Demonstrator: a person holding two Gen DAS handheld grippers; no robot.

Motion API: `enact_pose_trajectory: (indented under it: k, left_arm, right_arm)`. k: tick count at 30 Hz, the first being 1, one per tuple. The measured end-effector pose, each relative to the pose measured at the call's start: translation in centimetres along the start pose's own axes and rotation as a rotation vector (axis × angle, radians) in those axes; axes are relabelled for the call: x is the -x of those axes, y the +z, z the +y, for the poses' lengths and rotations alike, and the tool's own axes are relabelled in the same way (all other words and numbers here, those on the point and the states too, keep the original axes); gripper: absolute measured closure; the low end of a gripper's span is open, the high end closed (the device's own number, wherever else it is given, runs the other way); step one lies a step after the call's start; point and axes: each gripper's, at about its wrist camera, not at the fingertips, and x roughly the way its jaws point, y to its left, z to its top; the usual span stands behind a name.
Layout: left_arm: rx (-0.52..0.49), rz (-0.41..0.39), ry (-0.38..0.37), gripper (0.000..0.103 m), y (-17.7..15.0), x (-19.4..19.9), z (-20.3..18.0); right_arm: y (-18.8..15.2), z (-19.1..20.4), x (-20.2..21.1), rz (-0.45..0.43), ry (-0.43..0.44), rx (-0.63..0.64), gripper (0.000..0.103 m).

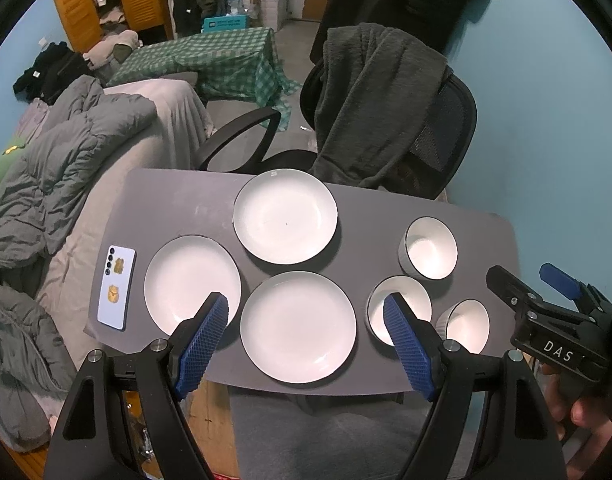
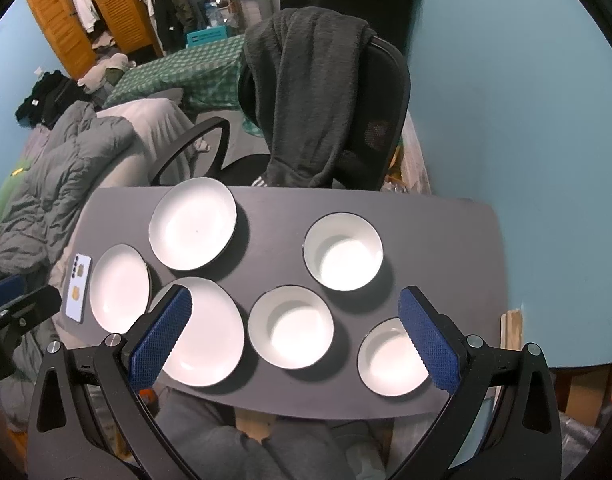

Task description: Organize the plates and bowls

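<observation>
Three white plates lie on the grey table [image 1: 174,200]: a far one [image 1: 285,216], a left one [image 1: 190,280] and a near one [image 1: 298,326]. Three white bowls stand to their right: far [image 1: 430,248], middle [image 1: 410,300], near [image 1: 468,326]. The right wrist view shows the same plates [image 2: 194,224] [image 2: 120,288] [image 2: 210,332] and bowls [image 2: 343,252] [image 2: 291,327] [image 2: 390,360]. My left gripper [image 1: 306,308] is open and empty above the near plate. My right gripper [image 2: 296,304] is open and empty above the middle bowl; it also shows in the left wrist view [image 1: 522,284].
A light blue phone [image 1: 116,286] lies at the table's left edge. A black office chair [image 1: 386,120] draped with a dark garment stands behind the table. A bed with grey bedding [image 1: 66,160] is on the left, a blue wall on the right.
</observation>
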Motion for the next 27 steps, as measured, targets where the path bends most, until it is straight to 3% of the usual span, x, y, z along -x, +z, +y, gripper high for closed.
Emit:
enact_pose_trajectory:
  k: [13, 21, 27]
  left_arm:
    - [0.018, 0.017, 0.035, 0.022, -0.1, -2.0, 2.1]
    - [0.113, 0.062, 0.081, 0.022, -2.2, -5.2, 6.4]
    - [0.215, 0.110, 0.106, 0.022, -4.8, -8.2, 9.4]
  right_arm:
    - [0.0, 0.5, -1.2, 0.040, 0.031, 0.023, 0.002]
    - [0.9, 2.4, -5.5, 0.124, 0.151, 0.142, 0.002]
    - [1.3, 5.3, -10.0, 0.210, 0.230, 0.311, 0.002]
